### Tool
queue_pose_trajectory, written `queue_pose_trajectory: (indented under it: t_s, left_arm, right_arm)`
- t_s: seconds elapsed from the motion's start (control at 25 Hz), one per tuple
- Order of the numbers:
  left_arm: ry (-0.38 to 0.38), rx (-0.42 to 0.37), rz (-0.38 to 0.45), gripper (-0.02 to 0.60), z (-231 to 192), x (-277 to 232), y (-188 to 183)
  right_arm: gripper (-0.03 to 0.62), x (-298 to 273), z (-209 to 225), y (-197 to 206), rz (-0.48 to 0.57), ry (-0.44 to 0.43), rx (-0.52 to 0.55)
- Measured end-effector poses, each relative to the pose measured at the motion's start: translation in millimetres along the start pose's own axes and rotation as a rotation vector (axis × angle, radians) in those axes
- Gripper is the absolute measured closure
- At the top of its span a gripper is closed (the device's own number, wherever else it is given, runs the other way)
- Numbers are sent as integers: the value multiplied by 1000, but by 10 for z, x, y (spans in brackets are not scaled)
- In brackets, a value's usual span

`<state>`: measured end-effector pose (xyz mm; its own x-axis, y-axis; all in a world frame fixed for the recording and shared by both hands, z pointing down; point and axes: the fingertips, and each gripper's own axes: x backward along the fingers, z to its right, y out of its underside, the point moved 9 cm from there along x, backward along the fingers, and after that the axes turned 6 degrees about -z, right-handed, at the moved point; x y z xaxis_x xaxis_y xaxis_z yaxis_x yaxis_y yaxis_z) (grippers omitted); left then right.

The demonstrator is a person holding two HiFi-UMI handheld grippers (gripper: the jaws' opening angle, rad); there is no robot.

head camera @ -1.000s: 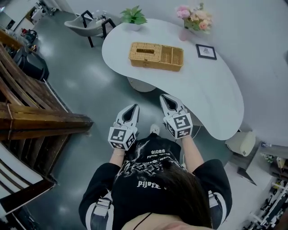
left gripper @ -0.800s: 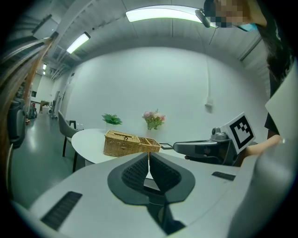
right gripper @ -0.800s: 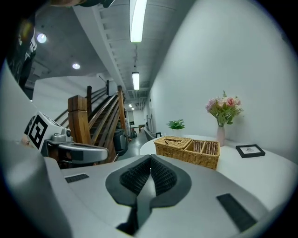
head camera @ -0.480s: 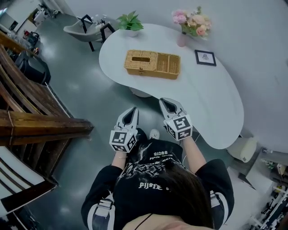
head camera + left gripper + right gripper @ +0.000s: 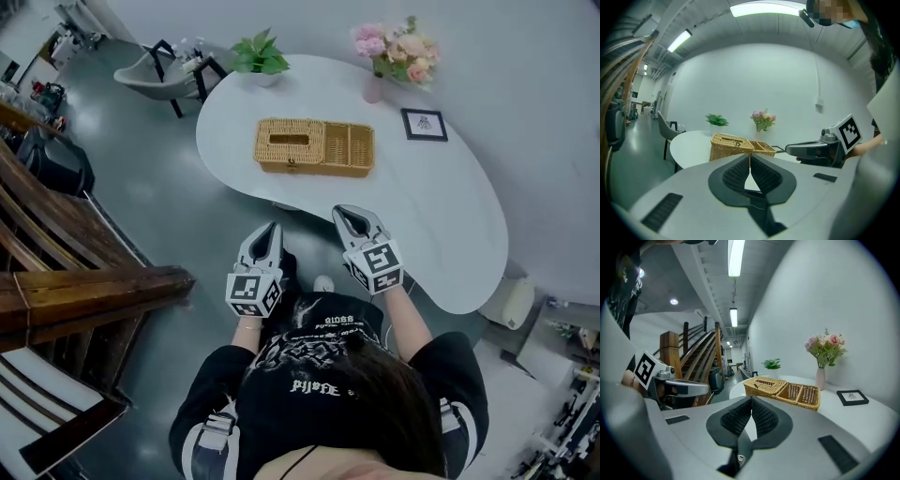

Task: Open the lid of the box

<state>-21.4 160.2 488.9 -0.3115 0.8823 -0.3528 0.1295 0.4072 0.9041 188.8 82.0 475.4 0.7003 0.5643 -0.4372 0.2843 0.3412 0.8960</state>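
Note:
A wicker box (image 5: 316,146) lies on the white table (image 5: 431,206), its lidded half (image 5: 289,142) at the left and two open compartments at the right. The lid is down. The same wicker box (image 5: 736,145) shows ahead in the left gripper view, and as the wicker box (image 5: 783,389) in the right gripper view. My left gripper (image 5: 273,228) is held over the floor, short of the table's near edge, jaws shut and empty. The right gripper (image 5: 342,213) hovers at the table's near edge, also shut with nothing in it. Both point toward the box from a distance.
A potted plant (image 5: 257,56), a vase of pink flowers (image 5: 392,47) and a small framed picture (image 5: 424,124) stand on the table beyond the box. A chair (image 5: 155,66) sits at the far left. A wooden staircase (image 5: 66,281) runs along the left.
Both grippers have come forward toward the table. The box and table sit lower and nearer in the head view. Both pairs of jaws stay shut.

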Motion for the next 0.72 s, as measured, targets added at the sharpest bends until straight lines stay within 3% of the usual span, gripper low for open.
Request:
queue_pose_trajectory:
  t_s: [0.32, 0.72]
  left_arm:
    - [87, -57, -12, 555, -635, -629, -463]
    - [163, -88, -57, 556, -1355, -1141, -821]
  right_arm:
    - [568, -634, 178, -356, 25, 25, -122]
    - [568, -1283, 288, -643, -85, 37, -65]
